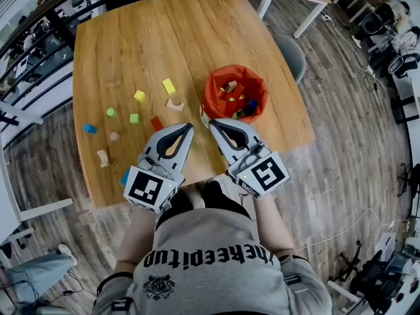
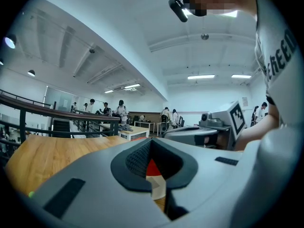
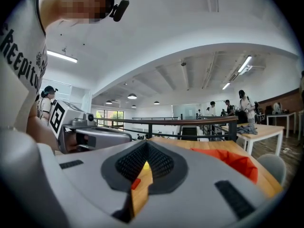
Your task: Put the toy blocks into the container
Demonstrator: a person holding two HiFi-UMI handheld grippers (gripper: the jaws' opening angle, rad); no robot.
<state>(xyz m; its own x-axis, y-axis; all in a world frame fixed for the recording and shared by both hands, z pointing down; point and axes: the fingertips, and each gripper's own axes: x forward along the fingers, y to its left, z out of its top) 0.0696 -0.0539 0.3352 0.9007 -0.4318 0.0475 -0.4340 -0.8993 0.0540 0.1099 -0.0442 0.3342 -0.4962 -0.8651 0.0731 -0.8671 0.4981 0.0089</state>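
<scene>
Jaws closed as both pairs are cannot take anything, so a pair brought down unopened would probably shove a piece across the table (image 1: 131, 44) rather than lift it. Left of centre in the head view, loose toy blocks (image 1: 134, 118) lie scattered. The blue block (image 1: 125, 176) at the near edge, just beside the left gripper (image 1: 188, 127), could be knocked to the floor by a sideways swing. Left gripper: jaws pressed together, empty, tips just short of the red block (image 1: 156, 123). Right gripper (image 1: 211, 122): jaws likewise pressed together, empty, tips near the orange container (image 1: 213, 100), which sits right of centre with several blocks inside. A brush against its soft-looking rim could tip it.
</scene>
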